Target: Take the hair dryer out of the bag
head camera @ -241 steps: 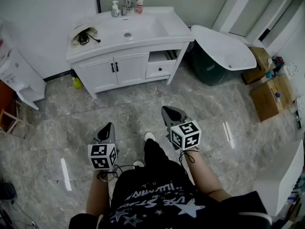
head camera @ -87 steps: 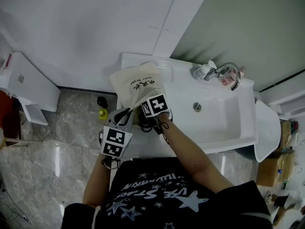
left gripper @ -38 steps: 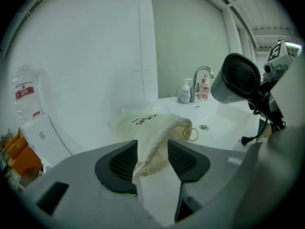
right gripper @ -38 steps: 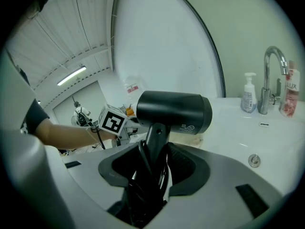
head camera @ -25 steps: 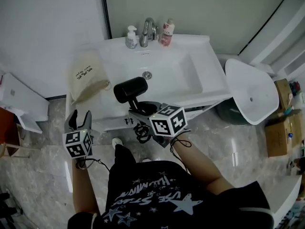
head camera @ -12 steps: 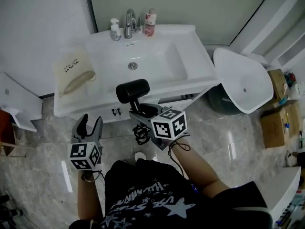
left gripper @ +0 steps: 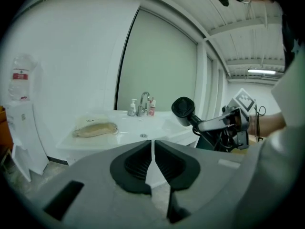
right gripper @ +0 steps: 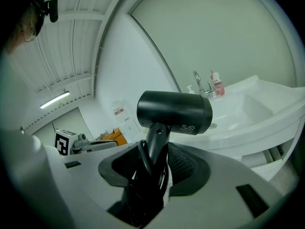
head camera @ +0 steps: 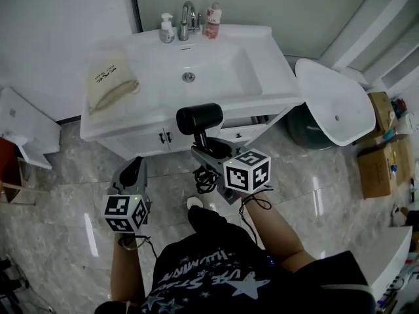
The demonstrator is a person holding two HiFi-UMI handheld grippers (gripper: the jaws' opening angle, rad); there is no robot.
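The right gripper (head camera: 208,148) is clamped on the handle of the black hair dryer (head camera: 198,119). The dryer's barrel stands above the jaws, in the air just in front of the white washbasin (head camera: 262,77) and past its front edge. The black cord (head camera: 206,178) hangs in a coil beneath the jaws. The cream cloth bag (head camera: 111,84) lies flat on the washbasin's left counter, well apart from the hair dryer. The left gripper (head camera: 133,170) hangs in front of the washbasin's left end, jaws together with nothing between them. At the washbasin's back edge stands a faucet (head camera: 188,19), with a pump bottle (head camera: 167,29) just to its left and a pink-labelled bottle (head camera: 212,13) just to its right.
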